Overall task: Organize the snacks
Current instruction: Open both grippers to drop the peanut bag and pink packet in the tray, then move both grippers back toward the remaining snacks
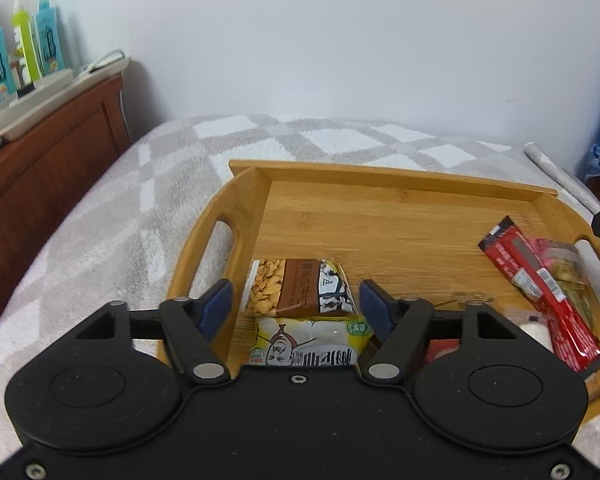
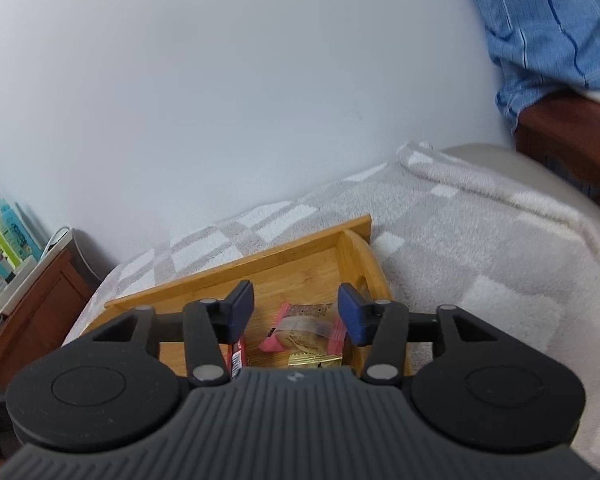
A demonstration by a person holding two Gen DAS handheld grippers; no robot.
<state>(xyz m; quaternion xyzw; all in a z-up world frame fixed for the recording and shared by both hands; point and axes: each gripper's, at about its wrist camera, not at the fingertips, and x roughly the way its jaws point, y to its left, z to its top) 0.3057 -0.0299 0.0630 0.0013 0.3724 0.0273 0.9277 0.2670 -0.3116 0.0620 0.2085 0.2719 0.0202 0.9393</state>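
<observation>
Gold packet (image 2: 315,361) half hidden behind right hand-held gripper (image 2: 296,312) body

Honestly not much here is readable. The yellow packet (image 1: 310,342) nearest the camera in the wooden tray (image 1: 380,208) has big black characters along its near edge, upside down, and I can't make them out. The brown peanut packet (image 1: 298,288) just behind it has a column of pale characters, too blurred. The red wrapper (image 1: 540,292) on the right carries a white label with tiny illegible print.
</observation>
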